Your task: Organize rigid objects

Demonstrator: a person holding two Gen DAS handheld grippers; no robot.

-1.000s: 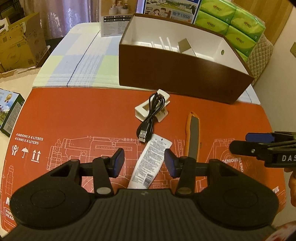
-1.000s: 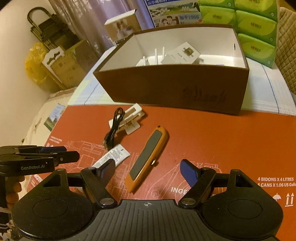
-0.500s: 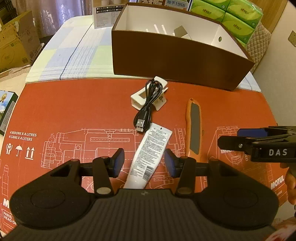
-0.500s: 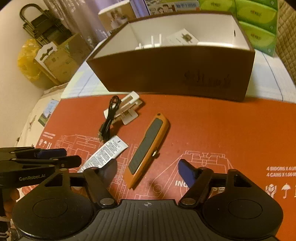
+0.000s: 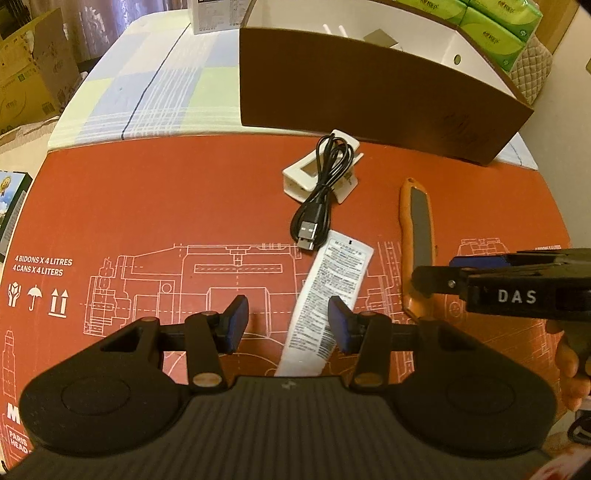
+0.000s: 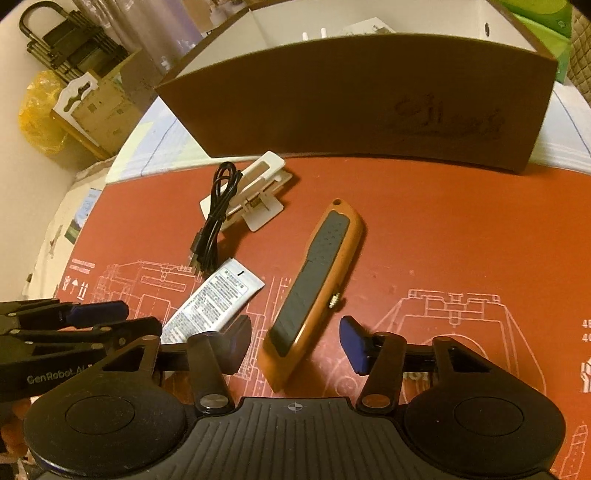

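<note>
A white tube (image 5: 325, 291) with printed text lies on the red mat (image 5: 147, 206), running between the fingers of my left gripper (image 5: 288, 325). That gripper is open, with the tube nearer its right pad and a gap on the left. An orange utility knife (image 6: 314, 291) with a black grip lies just right of the tube. My right gripper (image 6: 297, 339) straddles the knife's near end; its jaws are closing and the pads stand off the handle. In each wrist view the other gripper shows at the edge: the right gripper (image 5: 439, 271) and the left gripper (image 6: 138, 316).
A brown open box (image 5: 369, 92) with a white inside stands at the back of the mat, holding a few white items. A black USB cable (image 5: 321, 192) lies over a white clip stand (image 5: 301, 177). Green tissue packs (image 5: 495, 22) sit behind the box; cardboard boxes (image 6: 99, 107) stand at left.
Both grippers came down and forward toward the mat. The right jaws narrowed around the knife's near end. The tube now reaches deeper between the left fingers.
</note>
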